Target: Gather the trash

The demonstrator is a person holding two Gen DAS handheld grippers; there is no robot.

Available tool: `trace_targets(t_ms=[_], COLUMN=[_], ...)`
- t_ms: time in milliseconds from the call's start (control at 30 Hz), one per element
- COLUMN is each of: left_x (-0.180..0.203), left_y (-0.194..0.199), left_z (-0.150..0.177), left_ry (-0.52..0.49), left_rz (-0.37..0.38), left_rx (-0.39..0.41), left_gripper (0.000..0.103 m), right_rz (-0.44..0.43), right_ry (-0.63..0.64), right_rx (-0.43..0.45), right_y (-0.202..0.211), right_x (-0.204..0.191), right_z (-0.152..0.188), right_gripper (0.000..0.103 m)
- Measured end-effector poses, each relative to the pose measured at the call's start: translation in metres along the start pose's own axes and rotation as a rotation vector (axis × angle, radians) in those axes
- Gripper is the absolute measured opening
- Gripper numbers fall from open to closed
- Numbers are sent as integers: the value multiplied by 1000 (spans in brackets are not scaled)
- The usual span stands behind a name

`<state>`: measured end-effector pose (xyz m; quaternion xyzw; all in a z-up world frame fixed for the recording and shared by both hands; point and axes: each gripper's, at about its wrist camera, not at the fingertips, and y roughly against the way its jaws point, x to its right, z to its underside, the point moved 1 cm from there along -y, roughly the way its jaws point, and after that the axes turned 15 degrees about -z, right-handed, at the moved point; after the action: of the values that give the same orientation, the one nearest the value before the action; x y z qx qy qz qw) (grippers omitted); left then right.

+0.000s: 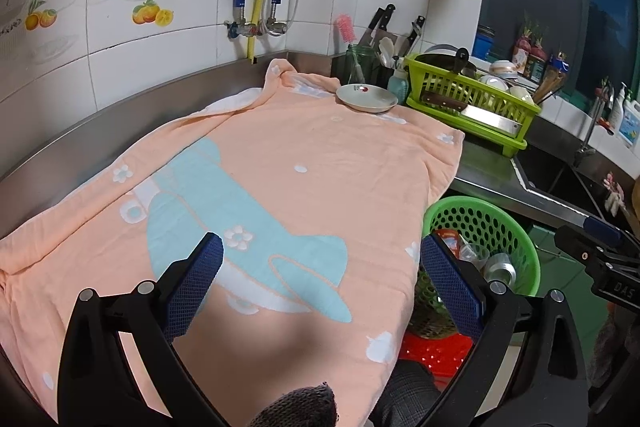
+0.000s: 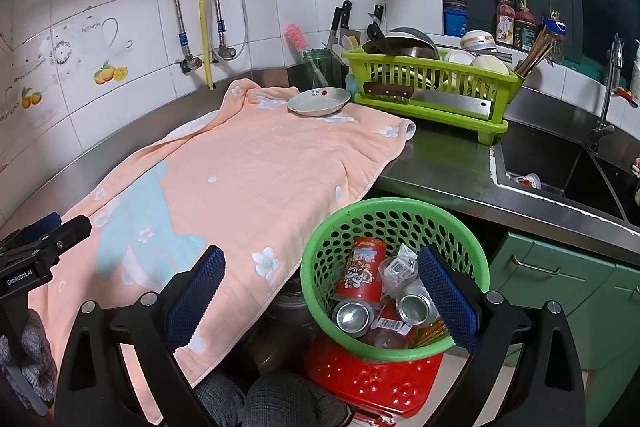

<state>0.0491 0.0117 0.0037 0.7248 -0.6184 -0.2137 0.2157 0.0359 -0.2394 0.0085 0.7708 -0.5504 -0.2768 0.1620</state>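
Left wrist view: the left hand-held gripper [image 1: 322, 259] hangs with jaws spread wide and nothing between them, above the peach towel [image 1: 280, 163] that covers the worktop [image 1: 120, 119]. Right of it, the right hand-held gripper [image 2: 320, 267] is equally wide apart and empty, over the green basket [image 2: 400, 211], where cans [image 2: 354, 315] and a red snack tube [image 2: 362, 273] lie.
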Motion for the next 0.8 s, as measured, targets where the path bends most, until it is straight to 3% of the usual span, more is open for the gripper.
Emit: trace_targets(t_ms=[800], left_x=[4], left_y=[0], left_z=[0], left_ry=[-11], left_rz=[4], left_rx=[4], left_gripper=[98], right_rz=[-8], right_ry=[-3], right_rx=[3], right_y=[0], right_x=[-6], right_z=[1], right_gripper=[94])
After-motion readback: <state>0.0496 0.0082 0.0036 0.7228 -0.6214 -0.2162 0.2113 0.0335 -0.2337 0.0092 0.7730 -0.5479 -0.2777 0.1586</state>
